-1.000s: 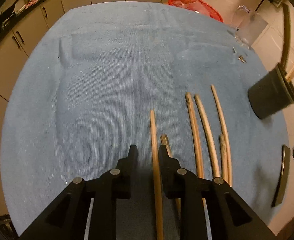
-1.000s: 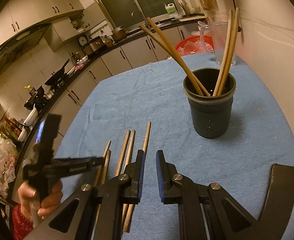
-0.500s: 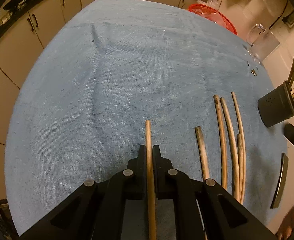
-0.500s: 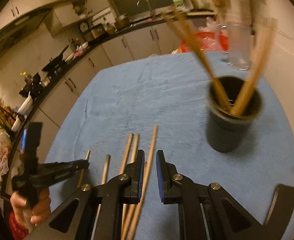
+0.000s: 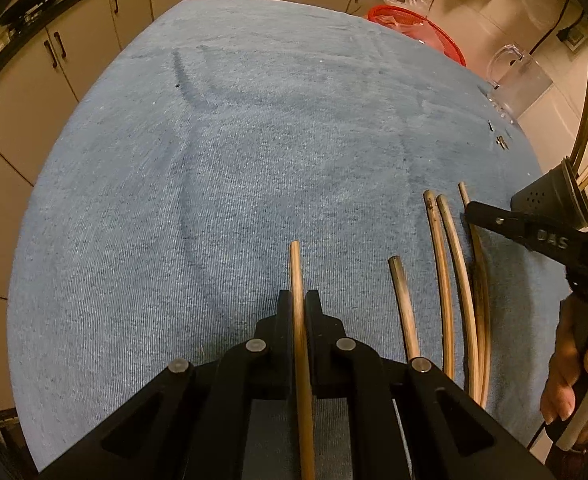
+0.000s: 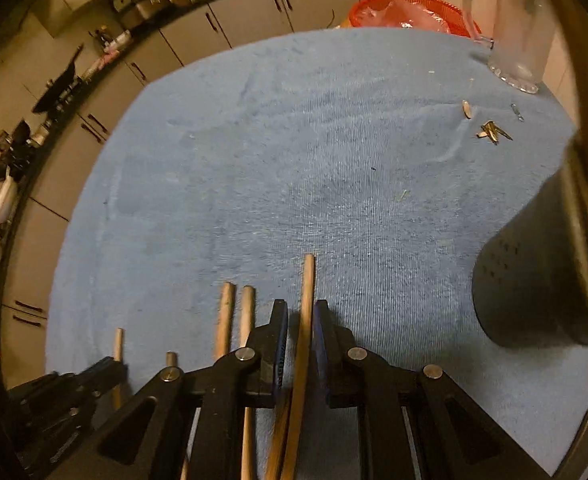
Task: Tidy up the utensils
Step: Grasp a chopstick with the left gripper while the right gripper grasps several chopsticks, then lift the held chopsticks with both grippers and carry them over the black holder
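My left gripper [image 5: 297,300] is shut on a wooden chopstick [image 5: 296,272] over the blue cloth [image 5: 233,160]. Several more chopsticks [image 5: 450,264] lie side by side to its right. My right gripper [image 6: 298,312] has its jaws on both sides of another chopstick [image 6: 307,284], close against it, low over the cloth. Other chopsticks [image 6: 235,312] lie to its left. The dark holder [image 6: 534,276] stands at the right with chopsticks in it. It also shows in the left wrist view [image 5: 550,200], with the right gripper's finger [image 5: 506,222] in front.
A clear glass jug [image 6: 514,32] and a red basket [image 6: 406,10] stand at the cloth's far edge. Small bits of debris [image 6: 492,130] lie on the cloth near the jug. Kitchen cabinets [image 5: 93,48] run behind the table.
My left gripper closed on its chopstick and lifted it a little. My right gripper swung down and left from the holder onto a chopstick on the cloth.
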Tool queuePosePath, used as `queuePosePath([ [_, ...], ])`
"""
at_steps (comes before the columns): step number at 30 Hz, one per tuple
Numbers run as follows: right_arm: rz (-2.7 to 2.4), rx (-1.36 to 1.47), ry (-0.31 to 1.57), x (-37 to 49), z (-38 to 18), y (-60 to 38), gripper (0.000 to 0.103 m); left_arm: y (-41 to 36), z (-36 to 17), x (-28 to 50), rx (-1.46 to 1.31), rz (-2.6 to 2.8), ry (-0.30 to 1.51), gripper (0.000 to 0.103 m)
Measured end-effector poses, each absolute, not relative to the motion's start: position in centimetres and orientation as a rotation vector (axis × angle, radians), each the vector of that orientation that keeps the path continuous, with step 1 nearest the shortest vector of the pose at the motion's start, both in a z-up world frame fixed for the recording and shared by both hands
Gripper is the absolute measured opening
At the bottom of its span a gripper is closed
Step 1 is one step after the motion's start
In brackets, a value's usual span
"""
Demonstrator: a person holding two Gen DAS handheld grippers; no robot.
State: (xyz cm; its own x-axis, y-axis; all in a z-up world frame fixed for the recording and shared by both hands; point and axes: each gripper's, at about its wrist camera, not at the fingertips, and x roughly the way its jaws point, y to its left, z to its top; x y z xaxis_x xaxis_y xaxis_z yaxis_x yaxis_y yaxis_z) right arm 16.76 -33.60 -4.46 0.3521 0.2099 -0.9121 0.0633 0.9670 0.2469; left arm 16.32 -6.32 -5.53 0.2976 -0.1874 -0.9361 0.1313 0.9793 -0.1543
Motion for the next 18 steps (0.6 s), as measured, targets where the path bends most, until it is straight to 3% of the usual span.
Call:
queuePosePath([
  [4, 0.084, 0.182, 1.205, 17.0, -4.6, -32.8, 0.016, -6.6, -5.6, 16.8, -0.043, -0.216, 1.239, 0.007],
  [6, 0.102, 0.172, 1.2, 17.1, -4.7, -32.5, 0.006, -6.7, -5.5, 17.2, -0.055, -0.221, 1.227, 0.006],
  [9, 0.121, 0.218, 1.178, 16.9, -4.4, -32.7, 0.006, -6.8, -5.2, 17.1, -0.085, -0.246, 1.213, 0.006],
  [18, 0.187, 0.252, 0.872, 10.9, 4.4, -34.3, 0.006, -6.0, 0.5, 14.6, -0.116, -0.272, 1.063, 0.006],
])
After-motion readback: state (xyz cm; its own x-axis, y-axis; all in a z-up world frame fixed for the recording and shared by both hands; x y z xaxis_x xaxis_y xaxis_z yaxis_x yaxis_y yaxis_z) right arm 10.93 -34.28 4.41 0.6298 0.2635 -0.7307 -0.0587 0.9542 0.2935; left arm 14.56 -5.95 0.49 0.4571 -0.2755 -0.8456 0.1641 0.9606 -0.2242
